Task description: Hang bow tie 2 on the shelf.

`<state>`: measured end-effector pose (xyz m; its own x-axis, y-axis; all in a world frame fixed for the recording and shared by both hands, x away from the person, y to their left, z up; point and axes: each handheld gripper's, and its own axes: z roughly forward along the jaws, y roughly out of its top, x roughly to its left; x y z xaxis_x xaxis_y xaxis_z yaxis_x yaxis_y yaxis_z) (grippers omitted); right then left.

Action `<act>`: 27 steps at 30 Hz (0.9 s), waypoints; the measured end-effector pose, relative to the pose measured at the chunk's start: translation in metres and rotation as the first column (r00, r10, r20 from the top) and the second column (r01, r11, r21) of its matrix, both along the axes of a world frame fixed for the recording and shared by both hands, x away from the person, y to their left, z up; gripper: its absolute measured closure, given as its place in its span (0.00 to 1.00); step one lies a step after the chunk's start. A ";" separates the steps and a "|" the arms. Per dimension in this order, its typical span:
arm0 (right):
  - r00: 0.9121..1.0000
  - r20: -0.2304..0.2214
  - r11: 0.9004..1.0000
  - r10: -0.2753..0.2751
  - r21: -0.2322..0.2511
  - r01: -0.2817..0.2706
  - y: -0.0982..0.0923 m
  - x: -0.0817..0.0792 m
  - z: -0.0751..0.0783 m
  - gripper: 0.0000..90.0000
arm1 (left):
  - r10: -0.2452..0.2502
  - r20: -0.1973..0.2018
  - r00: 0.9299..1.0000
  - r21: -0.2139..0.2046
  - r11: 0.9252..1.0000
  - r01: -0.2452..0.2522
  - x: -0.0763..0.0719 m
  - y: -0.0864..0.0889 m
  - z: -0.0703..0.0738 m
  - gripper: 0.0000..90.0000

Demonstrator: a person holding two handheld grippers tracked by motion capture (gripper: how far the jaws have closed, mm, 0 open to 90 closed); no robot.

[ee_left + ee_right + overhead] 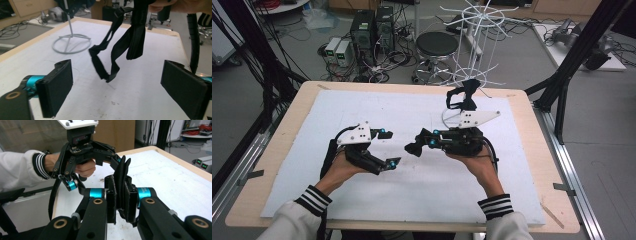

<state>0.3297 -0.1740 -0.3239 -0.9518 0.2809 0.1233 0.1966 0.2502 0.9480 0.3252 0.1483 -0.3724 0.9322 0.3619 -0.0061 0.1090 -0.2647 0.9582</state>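
- step in hand, as judged: a black strap point(117, 47) is held up over the middle of the worktop point(287, 145) so that the free gripper can take its hanging end.
- right gripper point(119, 195): jaws narrow, clamped on a folded part of the strap; seen in the high view just right of the worktop's centre.
- left gripper point(388, 148): jaws wide apart, nothing between them, just left of centre and facing the right gripper; strap and jaws apart.
- strap: hangs in loops from the right gripper, lowest end near the white mat point(332, 105), in line with the gap of the left jaws; whether it touches the mat cannot be told.
- next move, as judged: the left gripper needs to advance on the dangling loop, line its pads up on either side of one band and close; the limp loop may swing away.
- wire rack point(472, 45): stands at the far edge of the worktop, toward the right corner; a second dark piece point(463, 95) hangs low on it.
- count: grippers, two; hands, two; strap in hand, one; dark piece on the rack, one; wire rack, one; white mat, one; worktop, one.
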 end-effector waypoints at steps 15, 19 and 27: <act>0.993 -0.012 0.993 -0.114 0.042 0.115 -0.040 -0.010 -0.001 0.93 | 0.150 0.030 0.988 -0.031 0.988 -0.149 -0.005 0.034 -0.011 0.09; 0.986 -0.019 0.984 -0.163 0.075 0.164 -0.055 -0.013 -0.002 0.93 | 0.179 0.031 0.983 -0.038 0.983 -0.178 -0.008 0.040 -0.017 0.09; 0.970 -0.015 0.964 -0.241 0.111 0.242 -0.078 -0.020 0.001 0.93 | 0.229 0.024 0.973 -0.061 0.972 -0.228 -0.016 0.059 -0.028 0.09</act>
<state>0.3096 -0.2524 -0.3231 -0.8572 0.4868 0.1681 0.2395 0.0879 0.9669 0.3092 0.2074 -0.4001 0.8249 0.5652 -0.0056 0.1306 -0.1810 0.9748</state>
